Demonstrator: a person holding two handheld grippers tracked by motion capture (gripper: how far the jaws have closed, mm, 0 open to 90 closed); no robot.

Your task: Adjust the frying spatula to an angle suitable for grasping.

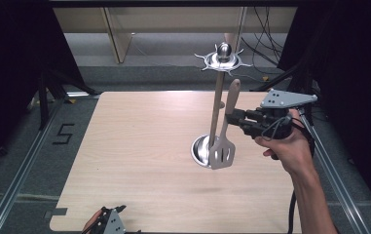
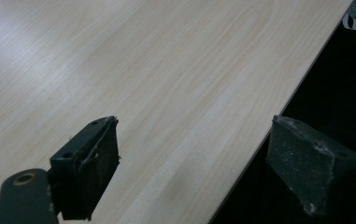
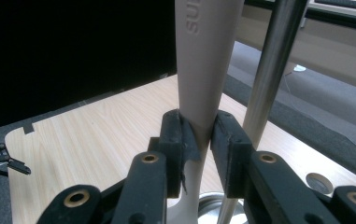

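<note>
A slotted spatula (image 1: 224, 131) with a beige handle (image 3: 203, 70) hangs upright above the table, blade down, and my right gripper (image 1: 231, 118) is shut on its handle; the two black pads (image 3: 173, 140) press it from both sides. Right beside it stands a metal utensil stand: a steel pole (image 1: 218, 100), a round base (image 1: 200, 150) and a hooked crown (image 1: 223, 59) on top. The spatula's blade hangs in front of the base. My left gripper (image 1: 109, 220) rests at the table's near edge, open, with nothing between its fingers (image 2: 91, 163).
The pale wooden table (image 1: 139, 146) is bare apart from the stand. Its near edge (image 2: 259, 140) drops to dark floor. Metal rails (image 1: 22, 165) run along both sides, and cables (image 1: 266, 34) lie on the floor behind.
</note>
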